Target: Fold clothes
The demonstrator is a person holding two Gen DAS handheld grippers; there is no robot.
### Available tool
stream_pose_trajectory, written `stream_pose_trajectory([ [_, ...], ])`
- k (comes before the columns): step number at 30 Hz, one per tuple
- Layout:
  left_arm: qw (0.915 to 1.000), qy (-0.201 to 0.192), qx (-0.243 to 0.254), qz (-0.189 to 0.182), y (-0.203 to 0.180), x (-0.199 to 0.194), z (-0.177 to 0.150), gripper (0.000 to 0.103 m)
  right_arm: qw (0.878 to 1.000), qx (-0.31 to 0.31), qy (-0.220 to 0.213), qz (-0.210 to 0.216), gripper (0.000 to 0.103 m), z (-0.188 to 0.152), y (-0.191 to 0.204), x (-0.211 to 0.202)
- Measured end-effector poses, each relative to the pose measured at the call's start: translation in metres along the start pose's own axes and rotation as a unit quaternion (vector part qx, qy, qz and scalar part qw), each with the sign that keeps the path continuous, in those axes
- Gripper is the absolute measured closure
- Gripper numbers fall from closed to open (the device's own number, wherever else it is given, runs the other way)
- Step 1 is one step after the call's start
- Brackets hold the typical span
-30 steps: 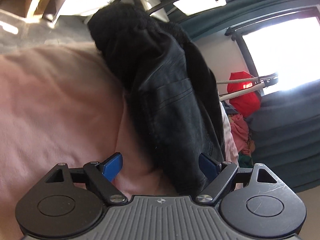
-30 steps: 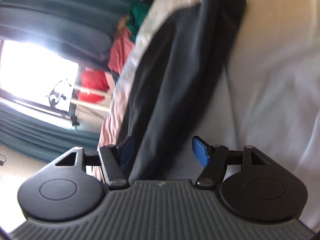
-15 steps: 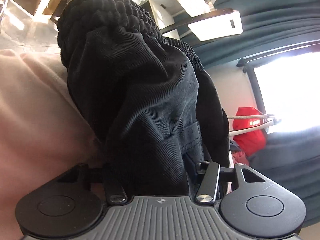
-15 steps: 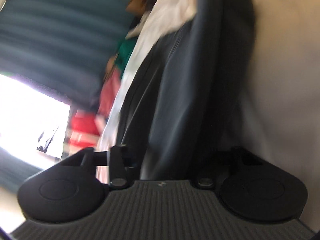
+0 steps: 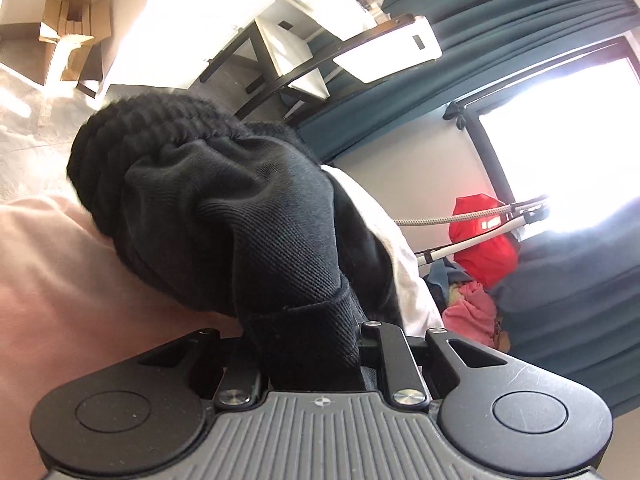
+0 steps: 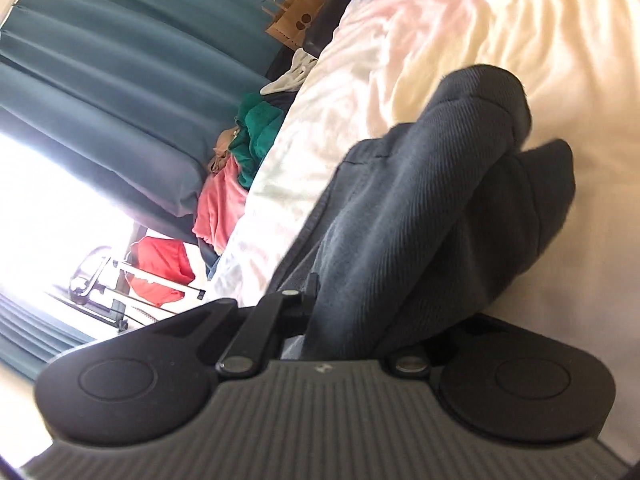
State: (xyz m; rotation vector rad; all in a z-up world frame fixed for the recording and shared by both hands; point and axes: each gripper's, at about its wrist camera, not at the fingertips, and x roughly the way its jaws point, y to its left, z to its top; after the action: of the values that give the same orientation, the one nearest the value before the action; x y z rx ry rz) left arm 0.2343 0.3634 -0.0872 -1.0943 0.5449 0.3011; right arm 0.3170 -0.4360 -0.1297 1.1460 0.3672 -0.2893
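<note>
Since a second ago both your hand-held grippers, left [image 5: 312, 360] and right [image 6: 344, 332], have clamped onto the black trousers [image 5: 248, 232] raised off the bed [image 6: 500, 32]: lift evenly, keeping edges aligned.

Bed [image 6: 500, 32], pale rumpled sheet; dark trousers [image 6: 420, 200] on it, probably corduroy.
</note>
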Motion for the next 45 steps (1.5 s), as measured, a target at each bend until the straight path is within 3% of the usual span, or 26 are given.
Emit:
stream_pose_trajectory([
  [4,0.9999,0.006,0.003,0.014,-0.004,-0.049,0.001,0.086,1.0,0.024,0.019,0.002,0.092,0.0,-0.017,-0.038],
  [10,0.9994,0.021,0.015,0.025,0.029,-0.142,-0.002,0.086,0.997,0.063,0.041,-0.001,0.092,-0.015,-0.048,-0.093],
  [12,0.9994,0.018,0.021,0.022,0.048,-0.174,-0.006,0.086,0.998,0.03,0.047,-0.017,0.092,-0.017,-0.052,-0.108],
  [15,0.999,0.023,0.028,0.027,0.074,-0.181,-0.018,0.085,0.996,-0.024,0.064,-0.053,0.092,-0.021,-0.058,-0.124],
  [20,0.998,0.033,0.041,0.035,0.117,-0.185,-0.039,0.084,0.993,0.03,0.093,-0.064,0.091,-0.02,-0.088,-0.122],
  [24,0.9957,0.038,0.07,0.048,0.117,-0.182,-0.047,0.074,0.991,0.056,0.105,-0.055,0.091,-0.022,-0.103,-0.126],
  [30,0.9808,0.041,0.166,0.094,0.093,-0.194,-0.062,0.064,0.991,0.052,0.11,-0.048,0.091,-0.019,-0.105,-0.126],
  [36,0.9518,0.03,0.276,0.131,0.058,-0.227,-0.09,0.06,0.992,0.036,0.109,-0.05,0.091,-0.014,-0.101,-0.118],
  [42,0.9319,-0.014,0.317,0.175,0.025,-0.239,-0.126,0.06,0.993,0.036,0.103,-0.05,0.091,-0.012,-0.099,-0.12],
  [45,0.9252,-0.029,0.343,0.16,0.006,-0.242,-0.151,0.06,0.993,0.034,0.1,-0.045,0.091,-0.01,-0.099,-0.121],
])
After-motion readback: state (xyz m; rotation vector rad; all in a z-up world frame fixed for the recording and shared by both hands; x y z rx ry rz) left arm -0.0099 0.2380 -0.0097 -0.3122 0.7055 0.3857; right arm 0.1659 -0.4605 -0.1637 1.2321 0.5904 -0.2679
